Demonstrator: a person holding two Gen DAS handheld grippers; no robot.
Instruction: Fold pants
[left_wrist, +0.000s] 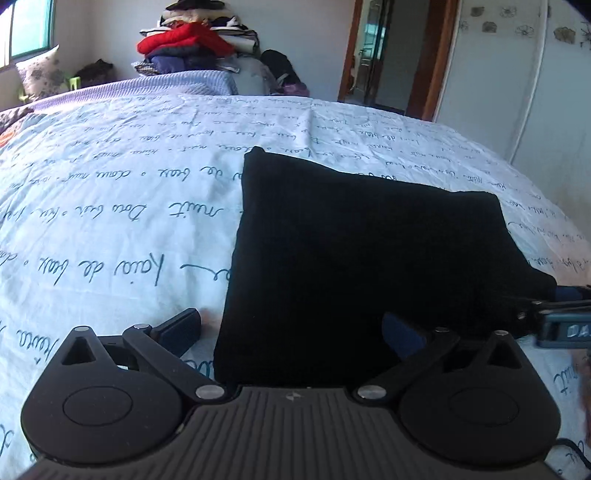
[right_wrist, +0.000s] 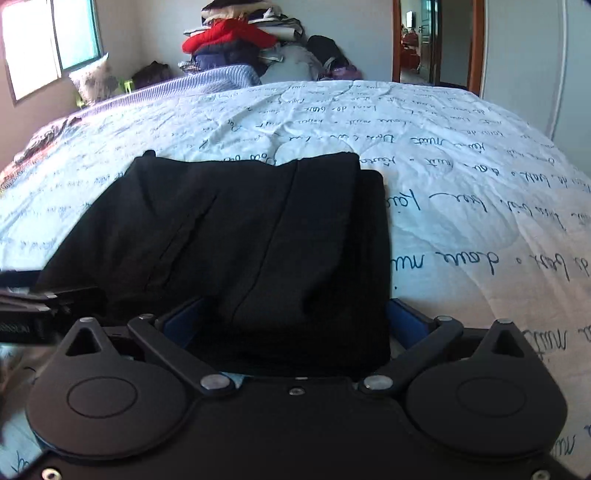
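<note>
We see the black fabric pants (right_wrist: 255, 240), folded into a thick rectangle, lying on the white quilt with blue script (right_wrist: 461, 177) straight ahead of both grippers. Our right gripper (right_wrist: 291, 321) stands spread wide around the bundle's near edge. Our left gripper (left_wrist: 291, 332) is spread too, its right finger on the cloth and its left finger beside it.

Pants (right_wrist: 258, 236): black, folded into a compact, roughly rectangular bundle and laid flat on the bed. A lengthwise seam is seen across the top layer, and a lower layer is exposed along the right edge
</note>
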